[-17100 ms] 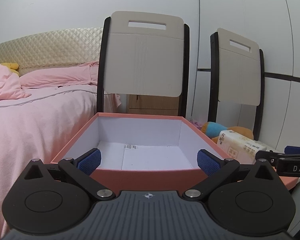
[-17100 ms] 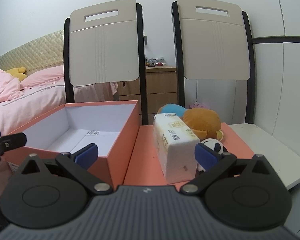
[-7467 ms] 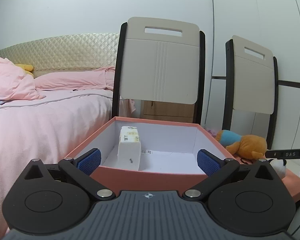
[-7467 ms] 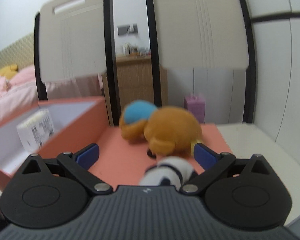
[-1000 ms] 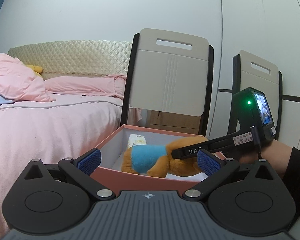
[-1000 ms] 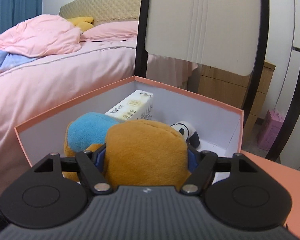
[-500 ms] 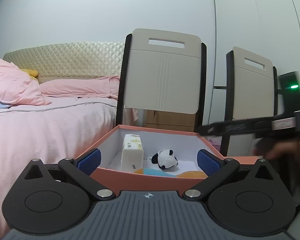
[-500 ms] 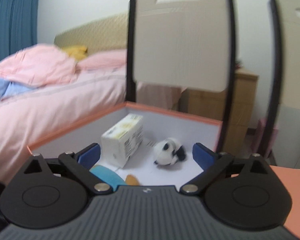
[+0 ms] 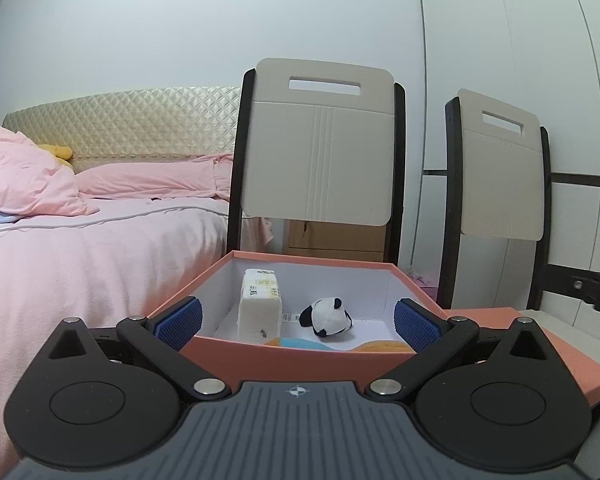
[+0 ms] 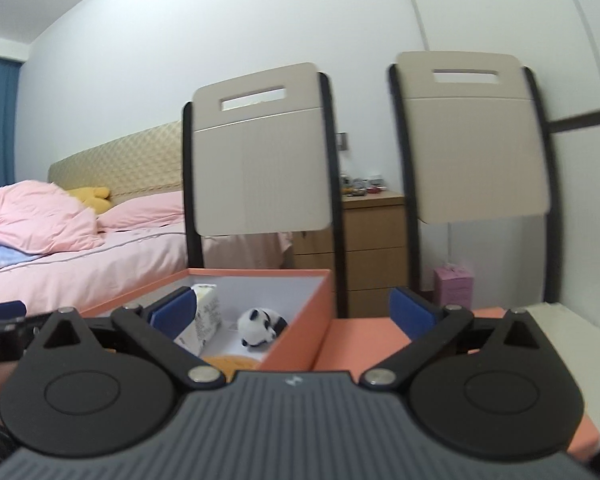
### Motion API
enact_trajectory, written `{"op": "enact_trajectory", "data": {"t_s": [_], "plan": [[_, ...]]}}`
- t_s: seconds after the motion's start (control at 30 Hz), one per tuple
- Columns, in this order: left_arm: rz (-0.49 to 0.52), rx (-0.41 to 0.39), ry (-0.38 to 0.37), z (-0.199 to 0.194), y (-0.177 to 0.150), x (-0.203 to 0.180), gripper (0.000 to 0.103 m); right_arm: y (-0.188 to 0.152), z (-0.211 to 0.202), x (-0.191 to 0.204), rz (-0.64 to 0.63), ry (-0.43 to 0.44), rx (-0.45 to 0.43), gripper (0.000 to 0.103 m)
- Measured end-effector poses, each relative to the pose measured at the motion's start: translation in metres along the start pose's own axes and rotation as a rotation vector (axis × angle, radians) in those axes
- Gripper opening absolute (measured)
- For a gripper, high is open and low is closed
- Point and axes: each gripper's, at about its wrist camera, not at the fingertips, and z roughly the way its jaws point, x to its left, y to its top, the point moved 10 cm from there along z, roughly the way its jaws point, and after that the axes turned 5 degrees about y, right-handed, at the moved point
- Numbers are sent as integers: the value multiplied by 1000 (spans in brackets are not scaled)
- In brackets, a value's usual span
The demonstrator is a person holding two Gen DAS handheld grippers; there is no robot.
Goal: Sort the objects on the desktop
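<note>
An open salmon-pink box (image 9: 308, 350) (image 10: 300, 336) holds a white tissue pack (image 9: 260, 304) (image 10: 206, 318) standing upright, a small panda plush (image 9: 327, 317) (image 10: 262, 326), and an orange plush with a blue part (image 9: 332, 345) (image 10: 228, 362) lying low against the near wall, mostly hidden. My left gripper (image 9: 296, 318) is open, just in front of the box's near wall, with nothing between its fingers. My right gripper (image 10: 292, 312) is open and empty, hovering before the box's right wall and over the flat pink lid (image 10: 364, 340).
Two folding chairs (image 9: 318, 156) (image 9: 500, 168) stand behind the box. A bed with pink bedding (image 9: 80, 248) fills the left. A wooden nightstand (image 10: 374, 248) and a small pink box (image 10: 454, 286) sit behind. White table surface (image 10: 568, 340) shows at the right.
The right gripper let go of the orange plush inside the box, opened, and drew back to the right. The left gripper has barely moved.
</note>
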Motion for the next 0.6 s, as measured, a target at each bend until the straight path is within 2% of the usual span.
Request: {"op": "enact_trajectory", "data": {"t_s": [0.3,0.5,0.6], "plan": [[14,5,0,3,-5,-4,103,-8,-4,-11,10,-35,-24,103],[32,36,5,10,-15,-6,103,-10,-2,-6,18,-12,-20,103],[31,27,-5,8,-14,-6,103,-12,-1,-3,22,-6,-22,103]]}}
